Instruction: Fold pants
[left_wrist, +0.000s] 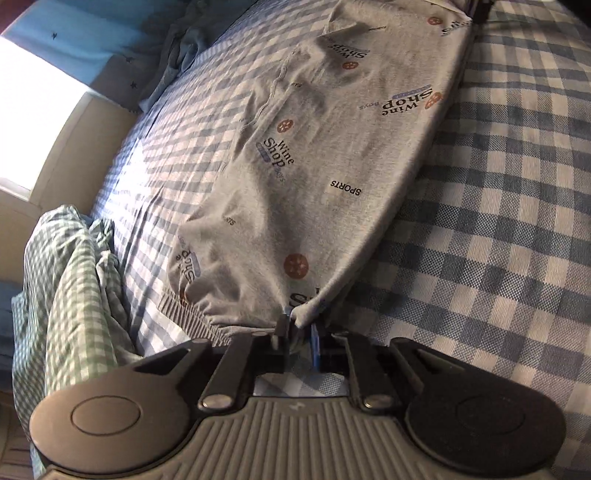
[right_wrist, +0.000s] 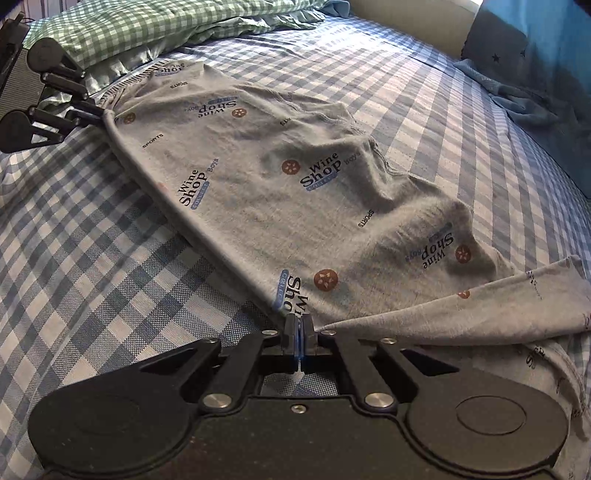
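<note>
Grey pants (left_wrist: 332, 140) printed with "Wine Shop" and "SPORTS" lie on a blue checked bed sheet (left_wrist: 498, 240). My left gripper (left_wrist: 299, 325) is shut on the near corner of the pants, by the ribbed waistband (left_wrist: 184, 314). The pants' right edge runs taut from it to the far corner, where my right gripper (left_wrist: 480, 13) shows. In the right wrist view my right gripper (right_wrist: 301, 325) is shut on the pants (right_wrist: 295, 184) at their near edge. My left gripper (right_wrist: 101, 114) holds the far corner. A loose part of the pants (right_wrist: 498, 310) lies folded at the right.
A green checked pillow (left_wrist: 66, 277) lies at the bed's left edge; it also shows in the right wrist view (right_wrist: 166, 26). A crumpled blue cloth (right_wrist: 528, 107) sits at the far side by a blue starred curtain (right_wrist: 535, 37). A beige bed frame (left_wrist: 85, 140) borders the mattress.
</note>
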